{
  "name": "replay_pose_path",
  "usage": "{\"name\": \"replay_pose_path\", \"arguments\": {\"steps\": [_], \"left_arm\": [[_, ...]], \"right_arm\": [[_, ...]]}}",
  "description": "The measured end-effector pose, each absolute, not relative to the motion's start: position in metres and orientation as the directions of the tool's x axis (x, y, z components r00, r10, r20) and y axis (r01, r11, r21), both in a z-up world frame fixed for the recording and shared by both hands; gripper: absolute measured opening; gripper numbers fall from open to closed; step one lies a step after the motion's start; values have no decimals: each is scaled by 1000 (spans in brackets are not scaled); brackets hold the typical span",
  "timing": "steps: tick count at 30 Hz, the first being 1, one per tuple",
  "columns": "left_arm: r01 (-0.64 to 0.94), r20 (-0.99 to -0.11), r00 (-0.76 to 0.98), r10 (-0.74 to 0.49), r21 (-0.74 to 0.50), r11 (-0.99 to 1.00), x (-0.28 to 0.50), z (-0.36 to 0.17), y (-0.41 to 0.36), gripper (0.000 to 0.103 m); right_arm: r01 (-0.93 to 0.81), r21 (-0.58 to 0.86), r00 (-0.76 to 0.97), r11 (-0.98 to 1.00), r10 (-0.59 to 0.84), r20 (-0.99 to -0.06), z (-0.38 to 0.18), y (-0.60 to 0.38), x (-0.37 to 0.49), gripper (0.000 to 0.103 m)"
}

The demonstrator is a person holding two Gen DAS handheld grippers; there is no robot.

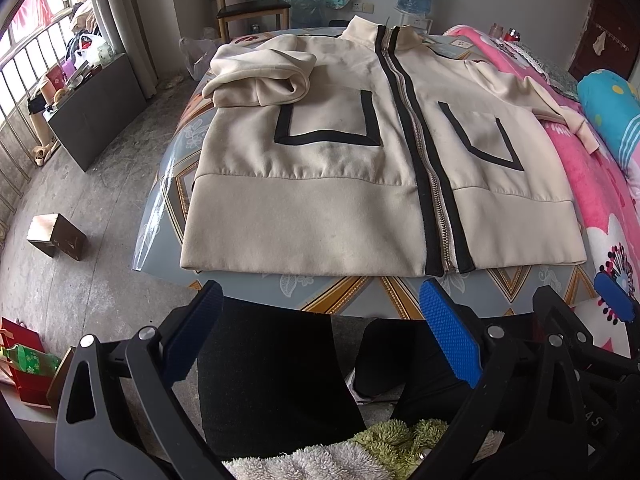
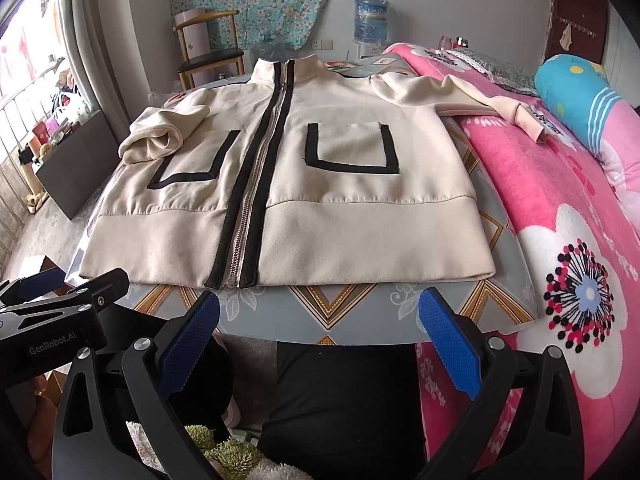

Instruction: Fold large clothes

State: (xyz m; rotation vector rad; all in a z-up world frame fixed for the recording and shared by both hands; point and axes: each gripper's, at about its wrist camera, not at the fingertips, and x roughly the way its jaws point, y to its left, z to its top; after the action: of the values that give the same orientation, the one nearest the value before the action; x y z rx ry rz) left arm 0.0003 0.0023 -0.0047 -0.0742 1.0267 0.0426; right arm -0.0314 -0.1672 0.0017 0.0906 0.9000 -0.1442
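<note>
Jaws of both grippers gape empty before one cream jacket (image 1: pixel 320 184) with two pockets.

"GenRobot.AI" is printed in pale letters on the black body of the left claw (image 2: pixel 52 346), seen at the lower left of the right wrist view. The letters "AS" are embossed on the black frame of the right claw (image 1: pixel 595 420), at the lower right edge of the left wrist view; the rest of that word is cut off. A blue label is carried by the water jug (image 2: pixel 372 18), but its print is too small to be read.
</note>
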Motion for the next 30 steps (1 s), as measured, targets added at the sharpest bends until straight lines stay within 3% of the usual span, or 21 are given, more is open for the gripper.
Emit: {"name": "replay_pose_path", "arguments": {"steps": [30], "left_arm": [[-71, -856, 517, 3, -39, 997, 1, -7, 6, 95]], "right_arm": [[164, 11, 614, 986, -93, -784, 1, -168, -30, 97]]}}
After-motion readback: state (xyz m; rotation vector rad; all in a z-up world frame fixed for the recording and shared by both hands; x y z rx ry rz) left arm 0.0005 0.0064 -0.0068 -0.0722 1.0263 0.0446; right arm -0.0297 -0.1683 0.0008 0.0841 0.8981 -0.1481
